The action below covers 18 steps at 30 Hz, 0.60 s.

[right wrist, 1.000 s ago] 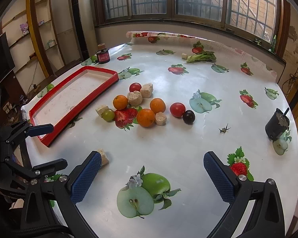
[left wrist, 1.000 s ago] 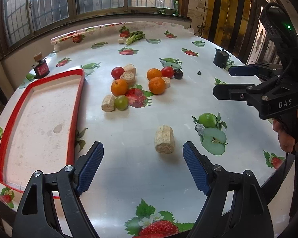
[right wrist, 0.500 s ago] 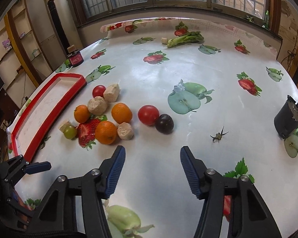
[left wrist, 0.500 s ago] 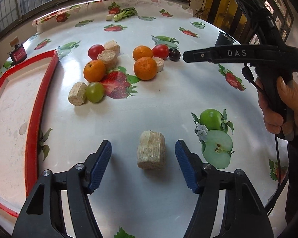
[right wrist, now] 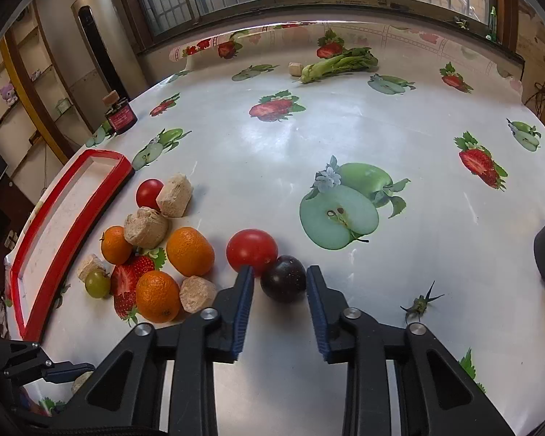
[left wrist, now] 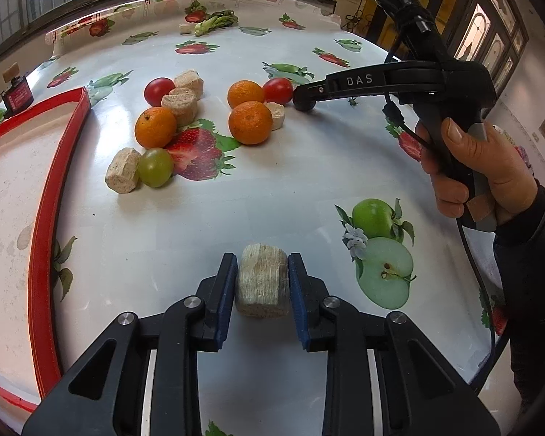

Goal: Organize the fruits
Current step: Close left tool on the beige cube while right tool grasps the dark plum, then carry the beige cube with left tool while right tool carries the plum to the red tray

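Purple plum (right wrist: pixel 283 279), pinched only by the tips of our right gripper (right wrist: pixel 279 270), could pop out, while our left gripper (left wrist: pixel 261 259) had just closed on the tan block (left wrist: pixel 261 281).

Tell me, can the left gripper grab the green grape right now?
Probably not yet. The left gripper has just been closing on the beige block, so its jaws are full. The green grape sits further ahead, to the left, across bare table, with nothing blocking it.

Dark plum (right wrist: pixel 283 279) on table beside red tomato (right wrist: pixel 251 250) — oranges (right wrist: pixel 190 251), green grape (right wrist: pixel 97 283) clustered left.
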Available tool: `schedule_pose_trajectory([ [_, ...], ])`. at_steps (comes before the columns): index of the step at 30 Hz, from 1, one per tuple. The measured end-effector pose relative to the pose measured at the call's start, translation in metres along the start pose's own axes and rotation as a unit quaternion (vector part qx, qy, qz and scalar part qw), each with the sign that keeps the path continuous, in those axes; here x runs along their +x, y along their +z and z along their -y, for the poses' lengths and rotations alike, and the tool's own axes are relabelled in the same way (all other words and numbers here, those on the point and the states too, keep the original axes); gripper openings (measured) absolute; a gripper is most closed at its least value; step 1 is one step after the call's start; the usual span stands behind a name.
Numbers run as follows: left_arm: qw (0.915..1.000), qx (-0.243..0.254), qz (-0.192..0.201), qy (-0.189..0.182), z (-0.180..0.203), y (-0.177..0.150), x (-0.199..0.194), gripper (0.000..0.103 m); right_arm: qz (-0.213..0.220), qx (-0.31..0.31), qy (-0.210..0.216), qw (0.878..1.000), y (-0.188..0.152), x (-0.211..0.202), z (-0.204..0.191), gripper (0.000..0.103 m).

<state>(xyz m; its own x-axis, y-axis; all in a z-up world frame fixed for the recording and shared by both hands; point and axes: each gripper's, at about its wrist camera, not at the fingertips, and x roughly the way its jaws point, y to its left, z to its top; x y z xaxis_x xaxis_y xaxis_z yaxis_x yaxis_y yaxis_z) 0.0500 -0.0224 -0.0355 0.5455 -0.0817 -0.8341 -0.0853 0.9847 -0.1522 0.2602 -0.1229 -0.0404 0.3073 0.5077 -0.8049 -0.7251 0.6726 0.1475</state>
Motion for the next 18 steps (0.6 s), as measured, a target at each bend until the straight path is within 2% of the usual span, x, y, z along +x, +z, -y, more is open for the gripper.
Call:
schedule_pose_trajectory([
  [4, 0.9999, -0.009, -0.002, -0.009, -0.004, -0.002, -0.005, 0.025, 0.0, -0.004, 0.004, 1.0, -0.011, -0.008, -0.004, 0.024],
  [10, 0.9997, -0.016, 0.019, -0.006, -0.015, -0.004, -0.026, 0.025, 0.012, -0.004, 0.007, 1.0, -0.026, -0.027, -0.015, 0.024],
  [18, 0.9986, -0.034, 0.042, -0.003, -0.035, -0.01, -0.047, 0.025, 0.037, -0.021, 0.042, 0.998, -0.041, -0.059, -0.059, 0.024],
])
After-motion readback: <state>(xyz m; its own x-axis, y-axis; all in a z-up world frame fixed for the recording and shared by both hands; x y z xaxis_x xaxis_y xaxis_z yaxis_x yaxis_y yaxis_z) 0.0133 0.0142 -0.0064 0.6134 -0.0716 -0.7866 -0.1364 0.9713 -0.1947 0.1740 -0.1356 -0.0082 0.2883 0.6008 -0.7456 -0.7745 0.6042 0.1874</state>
